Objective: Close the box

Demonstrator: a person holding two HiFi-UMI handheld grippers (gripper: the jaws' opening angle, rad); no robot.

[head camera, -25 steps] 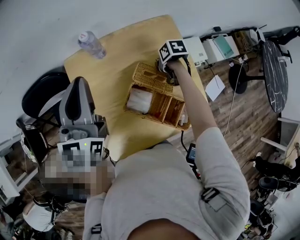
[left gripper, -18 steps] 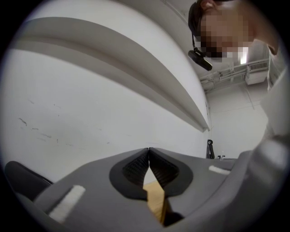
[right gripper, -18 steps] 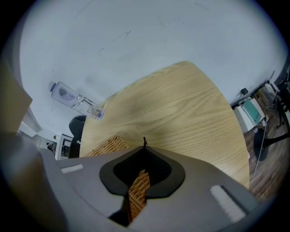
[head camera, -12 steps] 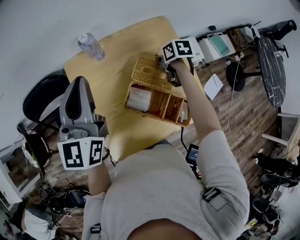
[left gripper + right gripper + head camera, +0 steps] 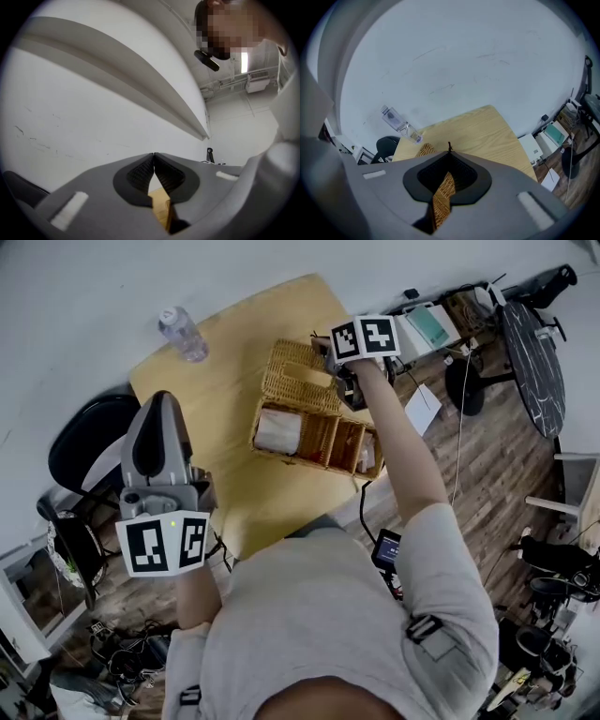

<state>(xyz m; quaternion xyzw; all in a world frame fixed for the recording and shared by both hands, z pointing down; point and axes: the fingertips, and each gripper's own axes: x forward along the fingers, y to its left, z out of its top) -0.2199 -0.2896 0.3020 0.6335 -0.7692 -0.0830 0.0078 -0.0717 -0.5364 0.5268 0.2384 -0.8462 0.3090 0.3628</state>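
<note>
box (image 5: 314,463) — white packet (image 5: 278,430) inside | lid (image 5: 300,381) raised — right gripper (image 5: 449,152) jaws clamp it | left gripper (image 5: 153,154) jaws together

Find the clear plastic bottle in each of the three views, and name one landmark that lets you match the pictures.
Head view: upper left, the bottle sits at the table's far corner, close to the wall.
Left gripper view: not in it.
Right gripper view: left of centre, at the table's far left corner, against the wall.
Shared landmark: the light wooden table, seen in the head view and the right gripper view.
</note>
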